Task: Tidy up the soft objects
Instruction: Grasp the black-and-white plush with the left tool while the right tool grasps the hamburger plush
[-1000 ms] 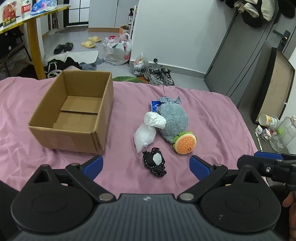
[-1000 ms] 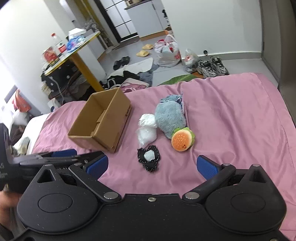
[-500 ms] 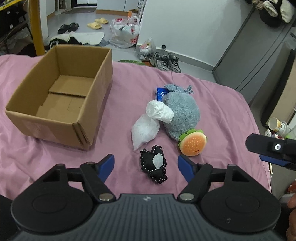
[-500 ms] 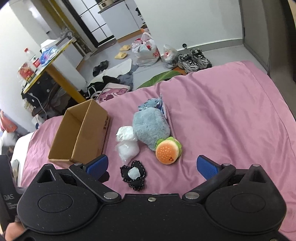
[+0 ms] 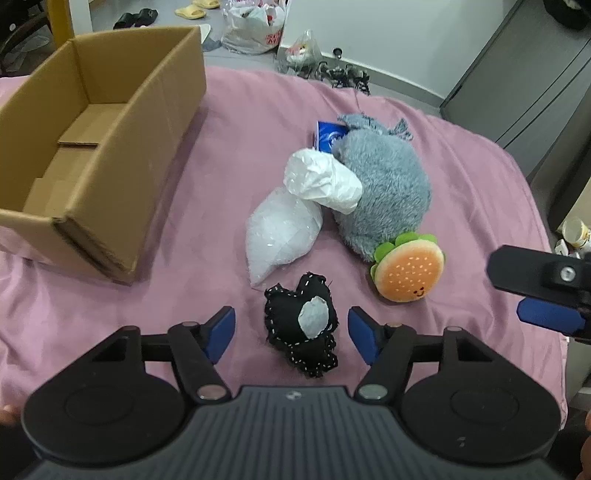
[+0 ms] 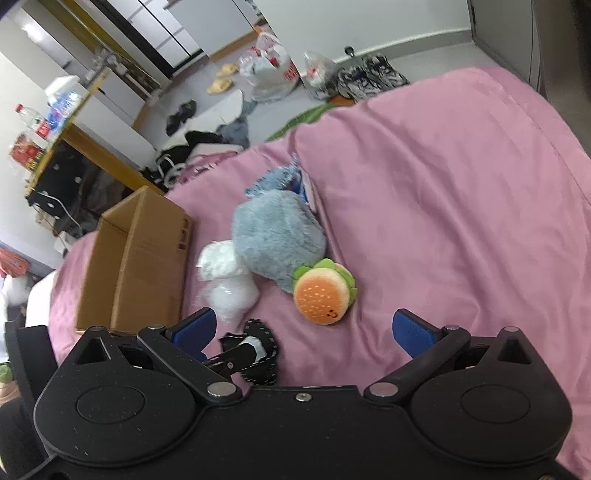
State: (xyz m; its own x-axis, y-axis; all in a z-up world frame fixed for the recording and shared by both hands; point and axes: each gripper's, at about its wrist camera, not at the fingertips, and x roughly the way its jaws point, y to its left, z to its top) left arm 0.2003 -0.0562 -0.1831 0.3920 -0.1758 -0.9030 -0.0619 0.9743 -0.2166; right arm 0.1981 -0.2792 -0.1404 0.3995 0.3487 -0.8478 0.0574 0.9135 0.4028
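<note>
A black heart-shaped stitched toy (image 5: 295, 317) lies on the pink bedsheet (image 5: 221, 122). My left gripper (image 5: 291, 330) is open, with a blue finger on each side of the toy and neither touching it. Beyond it lie a clear bag (image 5: 280, 232), a white crumpled bag (image 5: 321, 181), a grey plush (image 5: 384, 184) and an orange burger plush (image 5: 410, 269). An open, empty cardboard box (image 5: 162, 96) stands at the left. My right gripper (image 6: 303, 326) is open, hovering just short of the burger plush (image 6: 321, 291); it also shows at the right edge of the left wrist view.
A blue packet (image 5: 328, 136) is tucked behind the grey plush. Past the bed's far edge the floor holds plastic bags (image 5: 255, 29), shoes (image 5: 343, 74) and slippers. A dark cabinet (image 5: 524, 74) stands at the right. A cluttered yellow table (image 6: 55, 129) is at the far left.
My left gripper has moved forward and down until the black toy lies between its fingers, and the fingers have narrowed somewhat. My right gripper has moved closer to the burger plush.
</note>
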